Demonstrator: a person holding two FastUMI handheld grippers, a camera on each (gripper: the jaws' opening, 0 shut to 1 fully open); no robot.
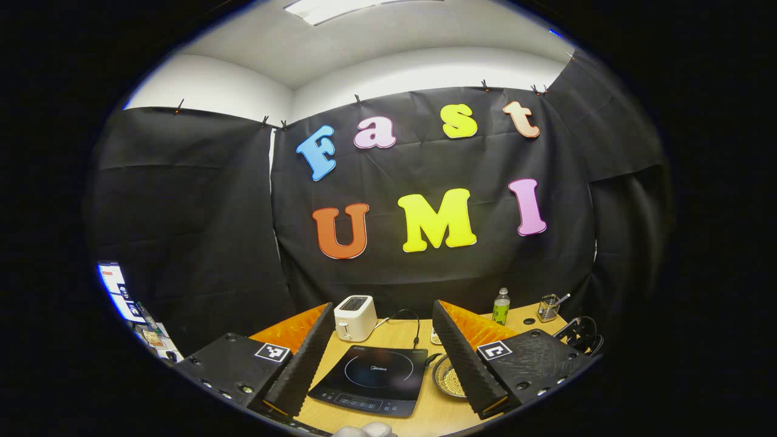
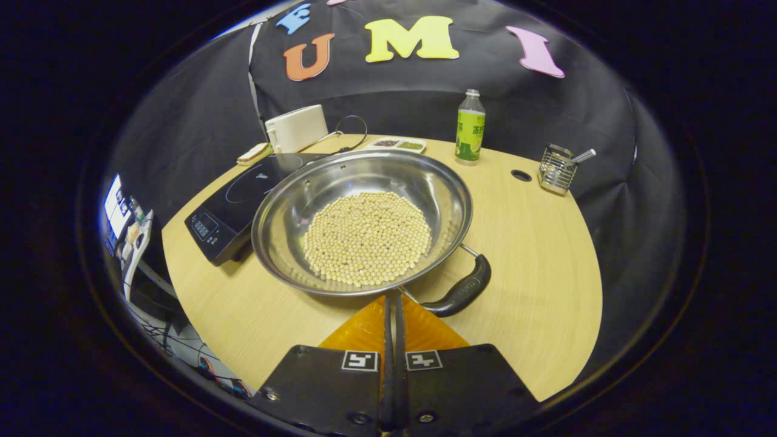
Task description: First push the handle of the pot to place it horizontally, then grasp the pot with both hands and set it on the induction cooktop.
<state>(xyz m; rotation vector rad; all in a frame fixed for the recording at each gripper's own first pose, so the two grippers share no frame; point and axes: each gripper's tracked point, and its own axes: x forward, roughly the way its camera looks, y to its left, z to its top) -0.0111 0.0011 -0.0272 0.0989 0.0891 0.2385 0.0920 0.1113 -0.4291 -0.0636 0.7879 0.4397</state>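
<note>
Black cloth walls the booth behind a rounded wooden counter (image 2: 534, 267). Right gripper (image 2: 393, 303): fingers pressed together into one thin blade, holding nothing, tips just at the near rim of the pot (image 2: 364, 224) and just beside the inner end of its black handle (image 2: 461, 290). The steel pot sits mid-counter, its bowl filled with a layer of pale beans (image 2: 367, 238); the handle lies at the pot's near right, slanting toward the counter's near edge rather than across it. Induction cooktop (image 2: 243, 200): flat and bare, touching or nearly touching the pot's left side, toward the counter's left edge.

Left gripper (image 1: 383, 355): fingers spread wide, holding nothing, raised over the cooktop (image 1: 371, 379) with the pot's rim (image 1: 446, 377) showing between them.

Step in hand, as judged: swinging the handle level. The closed right fingers serve well as a pusher; contact is best made on the handle's side near its outer end, where leverage is greatest, with a slow sideways sweep so the pot turns in place and the beans stay put. Pressing the rim instead would slide the pot into the cooktop.

Beyond: toaster (image 2: 296, 127), bottle (image 2: 470, 127) and wire holder (image 2: 557, 169) along the far edge.
</note>
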